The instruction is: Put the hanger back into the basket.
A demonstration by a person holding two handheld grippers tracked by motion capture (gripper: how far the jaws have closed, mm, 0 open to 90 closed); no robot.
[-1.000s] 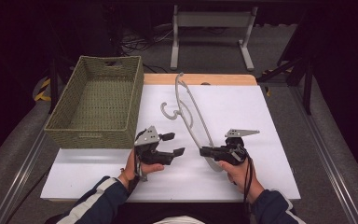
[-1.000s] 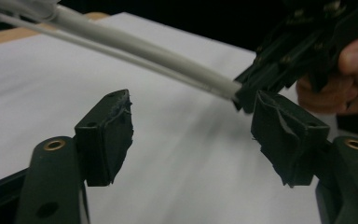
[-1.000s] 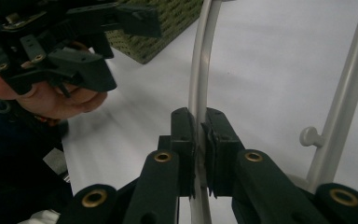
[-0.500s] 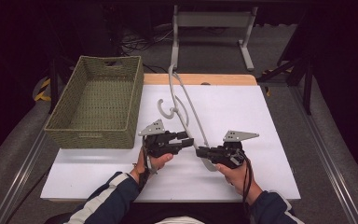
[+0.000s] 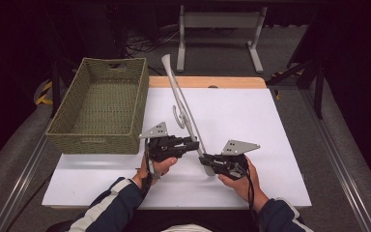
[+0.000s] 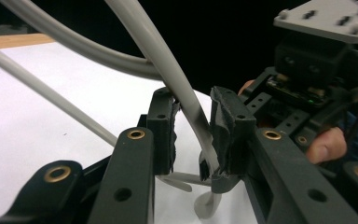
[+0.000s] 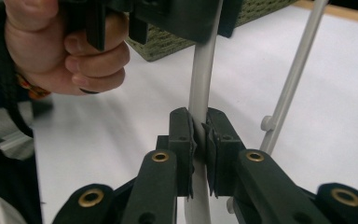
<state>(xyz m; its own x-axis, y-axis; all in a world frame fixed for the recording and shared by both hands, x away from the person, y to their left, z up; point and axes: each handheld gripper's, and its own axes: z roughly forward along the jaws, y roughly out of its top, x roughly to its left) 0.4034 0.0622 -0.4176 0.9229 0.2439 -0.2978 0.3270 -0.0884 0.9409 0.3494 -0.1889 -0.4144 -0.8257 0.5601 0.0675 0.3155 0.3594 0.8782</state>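
A: Desk (image 5: 270, 125), white top, wood strip along far edge. Woven basket (image 5: 99, 108) on left side.

B: Hanger?

A: Grey plastic hanger (image 5: 183, 108), lifted and tilted, upper end above desk's far edge, lower end down between both tools, hook near mid-length.

B: Grips?

A: Right hand-held gripper (image 7: 199, 135) clamped tight on hanger's lower arm. Left hand-held gripper (image 6: 193, 133) just above it: jaws apart, hanger arm running between, touching one pad (image 6: 228, 135), not pinched.

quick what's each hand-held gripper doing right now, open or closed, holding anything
Left hand-held gripper: open, jaws around the grey hanger arm, not clamped.
Right hand-held gripper: closed on the hanger.
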